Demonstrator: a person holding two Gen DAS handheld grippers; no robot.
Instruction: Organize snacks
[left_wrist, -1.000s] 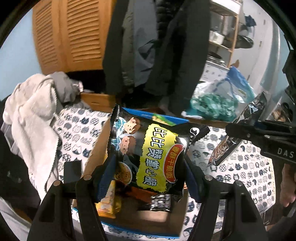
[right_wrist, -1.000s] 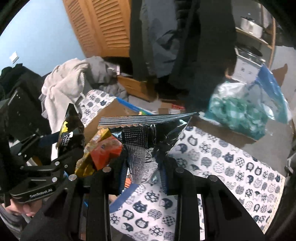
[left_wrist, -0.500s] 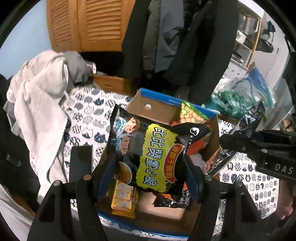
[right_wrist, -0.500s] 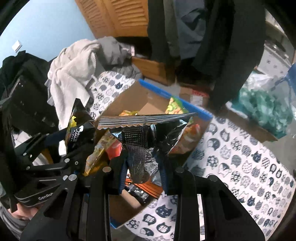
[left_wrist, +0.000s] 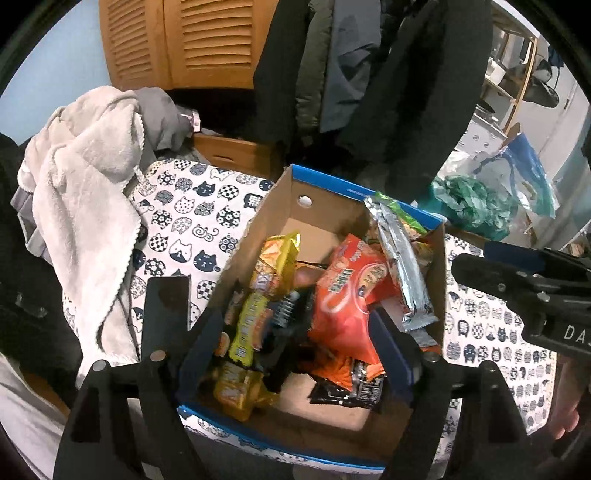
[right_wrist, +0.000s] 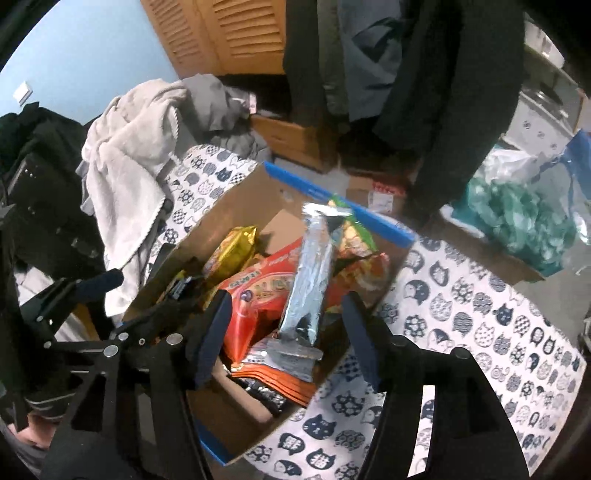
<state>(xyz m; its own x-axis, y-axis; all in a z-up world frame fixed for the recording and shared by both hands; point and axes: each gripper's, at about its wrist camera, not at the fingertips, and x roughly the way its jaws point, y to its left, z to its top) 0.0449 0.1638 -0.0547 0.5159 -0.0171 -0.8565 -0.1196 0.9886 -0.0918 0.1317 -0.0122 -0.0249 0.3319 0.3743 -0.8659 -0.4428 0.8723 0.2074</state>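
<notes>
Both claws hang over the cardboard box (left_wrist: 280, 192) on the cat-print counter (left_wrist: 192, 218). The left claw (left_wrist: 295, 343) is opening, nothing pinched. The right claw (right_wrist: 286, 332) is opening too, and the silver packet (right_wrist: 310, 280) lies loose between its fingers, atop the orange bag (left_wrist: 343, 291).

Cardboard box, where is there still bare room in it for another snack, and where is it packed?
In the cardboard box, bare floor shows at the far end below the round hole and at the near corner beside the black packet. The middle is crowded: orange bag, silver packet, yellow packets. Outside, the cat-print cloth lies bare on the right.
</notes>
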